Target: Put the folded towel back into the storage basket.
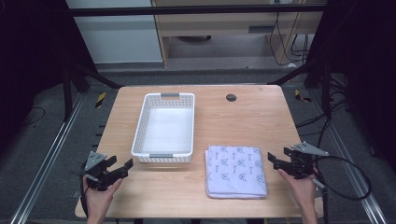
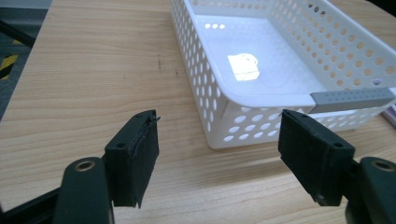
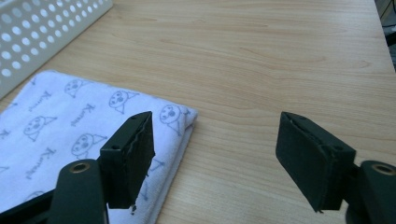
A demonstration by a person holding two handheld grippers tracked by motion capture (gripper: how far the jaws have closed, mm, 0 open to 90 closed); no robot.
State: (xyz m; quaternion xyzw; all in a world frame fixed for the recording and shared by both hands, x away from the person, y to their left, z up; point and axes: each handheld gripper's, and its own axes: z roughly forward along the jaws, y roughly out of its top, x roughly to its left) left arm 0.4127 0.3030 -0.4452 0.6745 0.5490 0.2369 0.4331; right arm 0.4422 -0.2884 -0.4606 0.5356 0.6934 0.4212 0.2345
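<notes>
One white perforated basket (image 1: 163, 128) sits empty left of the table's (image 1: 243, 116) centre, and one folded patterned towel (image 1: 236, 170) lies just beside its near right corner, toward the table's front edge. The left gripper (image 1: 116, 169) hovers at the front left corner, jaws spread and empty. The right gripper (image 1: 279, 158), likewise spread and empty, hovers at the towel's right edge, with bare wood behind.

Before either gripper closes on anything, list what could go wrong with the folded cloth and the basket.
1. The folded cloth lies flat in layers; the open right gripper at its edge may pinch only the top layer, so it could unfold when lifted.
2. The white basket looks light and sits loose on the table; the open left gripper, near its front corner, could nudge it aside.
</notes>
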